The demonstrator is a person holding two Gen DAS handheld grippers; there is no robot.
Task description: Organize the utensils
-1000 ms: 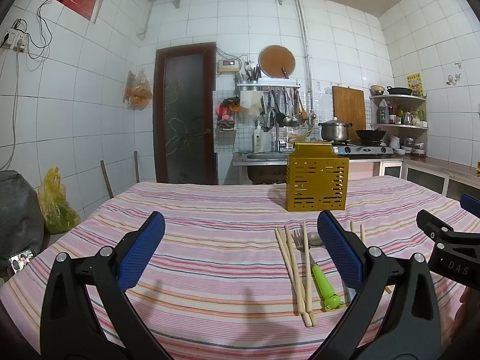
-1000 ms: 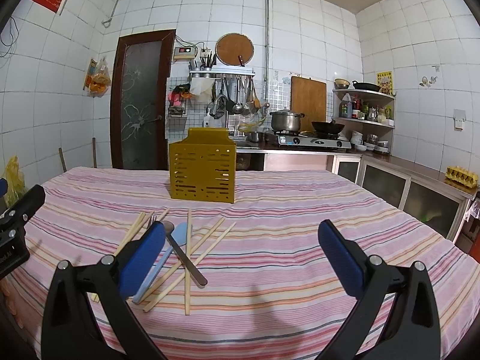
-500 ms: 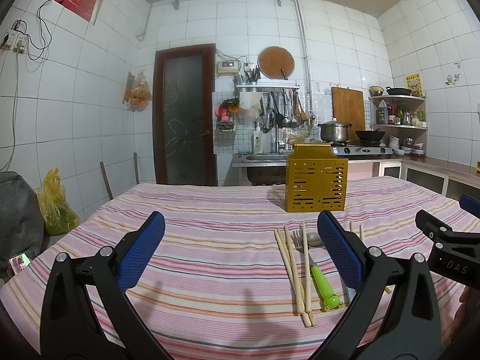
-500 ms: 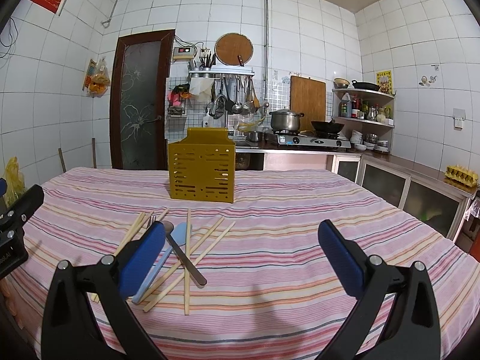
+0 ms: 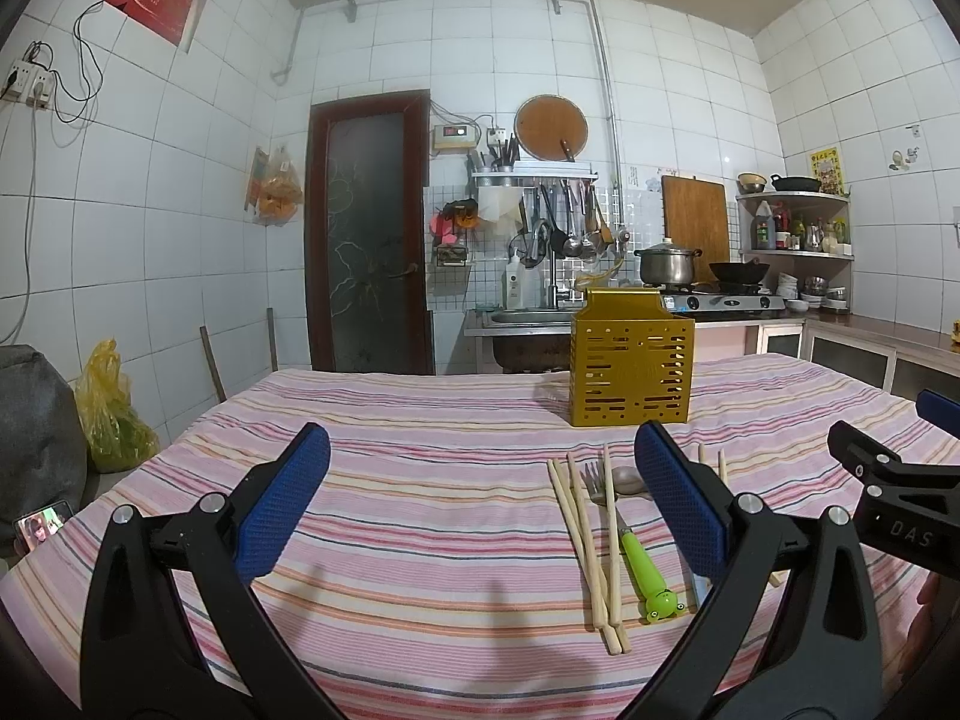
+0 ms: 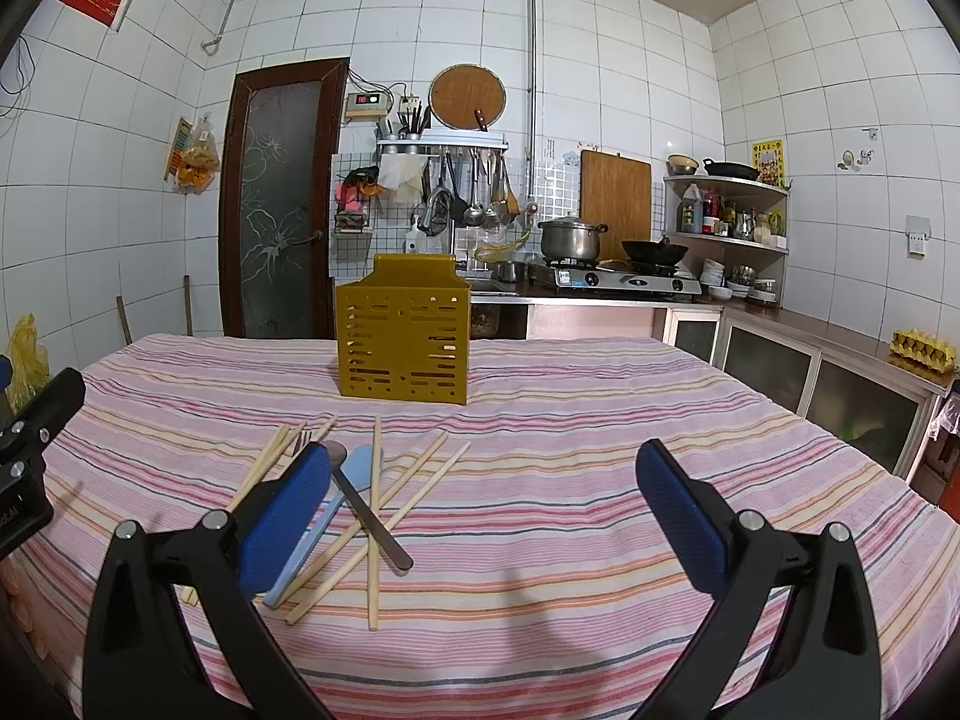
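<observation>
Striped table [image 6: 600,420] w/ yellow caddy [image 6: 402,354] upright at the far side, nothing in it yet. Left gripper [image 5: 480,510] & right gripper [image 6: 480,510] both spread wide, empty, above the cloth. Chopsticks [image 6: 375,516], blue spoon [image 6: 318,534], metal spoon [image 6: 369,513] & green-handled fork [image 5: 639,558] lie crossed near the grippers; risk: grabbing one drags or flicks its neighbours, thin sticks may slip the pads.

left wrist: low, faces kitchen | right wrist: same | shared: yellow caddy [image 5: 630,375]
</observation>
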